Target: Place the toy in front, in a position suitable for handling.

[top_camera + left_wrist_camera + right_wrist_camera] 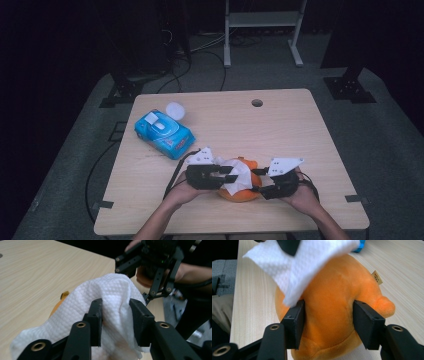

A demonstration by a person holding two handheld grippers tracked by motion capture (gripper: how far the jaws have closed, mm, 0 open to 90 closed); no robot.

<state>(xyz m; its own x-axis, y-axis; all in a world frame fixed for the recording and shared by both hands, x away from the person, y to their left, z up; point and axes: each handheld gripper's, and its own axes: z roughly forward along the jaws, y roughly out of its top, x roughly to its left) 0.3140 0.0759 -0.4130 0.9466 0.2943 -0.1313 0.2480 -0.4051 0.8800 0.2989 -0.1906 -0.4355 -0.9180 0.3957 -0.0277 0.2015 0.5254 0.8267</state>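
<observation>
An orange plush toy (244,194) sits near the table's front edge, between both hands. My right gripper (257,180) holds it from the right. In the right gripper view the right gripper (328,312) has its jaws pressed against the plush toy's (332,290) sides. A white wipe (236,176) is draped over the toy's top. My left gripper (230,174) comes in from the left. In the left gripper view the left gripper (116,312) is shut on a bunched fold of the wipe (110,287), with a sliver of the orange toy (58,306) showing beneath it.
A blue pack of wipes (164,132) lies at the table's left, its white flap open, with a round white lid (175,110) just behind it. A cable hole (257,103) sits near the wooden table's (300,135) far edge. Metal stand legs (262,30) rise beyond.
</observation>
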